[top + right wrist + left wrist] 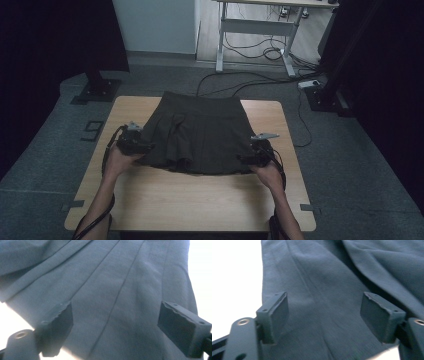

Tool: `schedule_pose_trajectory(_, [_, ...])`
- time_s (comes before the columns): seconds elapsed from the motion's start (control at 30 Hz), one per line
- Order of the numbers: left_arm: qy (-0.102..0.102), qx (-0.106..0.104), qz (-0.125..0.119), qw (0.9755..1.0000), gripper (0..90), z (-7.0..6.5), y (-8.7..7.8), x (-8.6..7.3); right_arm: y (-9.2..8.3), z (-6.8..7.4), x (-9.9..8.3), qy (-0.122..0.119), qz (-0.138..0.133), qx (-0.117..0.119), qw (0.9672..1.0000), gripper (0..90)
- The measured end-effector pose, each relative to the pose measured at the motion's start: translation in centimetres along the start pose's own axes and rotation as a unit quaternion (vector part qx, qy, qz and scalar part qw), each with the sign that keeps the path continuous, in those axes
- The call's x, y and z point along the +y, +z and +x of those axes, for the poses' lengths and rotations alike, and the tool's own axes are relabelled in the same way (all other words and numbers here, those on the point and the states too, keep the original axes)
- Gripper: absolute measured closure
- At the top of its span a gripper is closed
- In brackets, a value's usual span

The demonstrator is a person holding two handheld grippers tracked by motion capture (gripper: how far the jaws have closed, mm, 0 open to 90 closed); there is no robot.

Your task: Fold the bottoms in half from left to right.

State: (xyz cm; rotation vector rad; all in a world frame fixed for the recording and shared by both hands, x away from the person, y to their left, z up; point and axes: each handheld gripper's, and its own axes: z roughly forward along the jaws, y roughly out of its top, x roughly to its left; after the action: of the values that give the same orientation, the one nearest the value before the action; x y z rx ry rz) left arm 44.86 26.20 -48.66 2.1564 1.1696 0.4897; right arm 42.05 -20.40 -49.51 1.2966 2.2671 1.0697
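**Two grippers at the skirt's hem, nothing pinched yet**

In the left gripper view the jaws stand spread, with the skirt (322,302) lying between them and past them; the pads do not press the cloth. In the right gripper view the jaws are spread too; pleats of the skirt run between them, and the pads are off the cloth.

Going outward, the high view shows the left gripper (145,148) at the skirt's near left corner and the right gripper (244,159) at its near right corner; a hand holds each one, and both arms come in from the near side of the skirt.

The skirt (197,135) lies spread out on the table (190,200); its waist is the far end, and its wavy hem is the end near the hands; bare wood lies on the near side of the hem.

What could go wrong, I think: the cloth is thin and floppy, so a jaw may grab just the top layer and the skirt may sag open; one side may catch before the other, and the skirt would then twist or bunch; a weak pinch near the very edge could let the hem slip out when the hands lift.
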Motion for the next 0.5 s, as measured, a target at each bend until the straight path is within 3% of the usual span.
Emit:
schedule_pose_trajectory(0.03, [0.001, 0.009, 0.006, 0.9999, 31.5, 0.4, 0.9, 0.3, 0.7, 0.1, 0.4, -0.002, 0.002, 0.0, 1.0, 14.3])
schedule_pose_trajectory(0.13, [-0.005, 0.01, 0.008, 0.9999, 43.8, 0.8, 1.6, 0.4, 1.4, 0.2, 0.7, 0.001, 0.003, -0.004, 1.0, 16.8])
schedule_pose_trajectory(0.3, [-0.002, 0.015, 0.028, 0.9995, 52.2, 1.2, 3.6, -0.3, 3.0, 0.2, 0.6, 0.001, 0.009, -0.005, 0.9999, 30.2])
schedule_pose_trajectory(0.43, [0.002, 0.02, 0.047, 0.9987, 66.3, 1.5, 4.6, -1.3, 3.9, -0.1, 0.1, 0.004, 0.03, -0.004, 0.9995, 45.6])
schedule_pose_trajectory(0.47, [-0.005, 0.013, 0.039, 0.9991, 69.4, 1.6, 4.6, -1.5, 4.2, -0.1, -0.1, 0.004, 0.037, -0.006, 0.9993, 47.7])
schedule_pose_trajectory(0.5, [-0.01, 0.004, 0.036, 0.9993, 78.7, 1.6, 4.5, -1.6, 4.6, -0.1, -0.6, -0.001, 0.055, -0.015, 0.9984, 53.0])
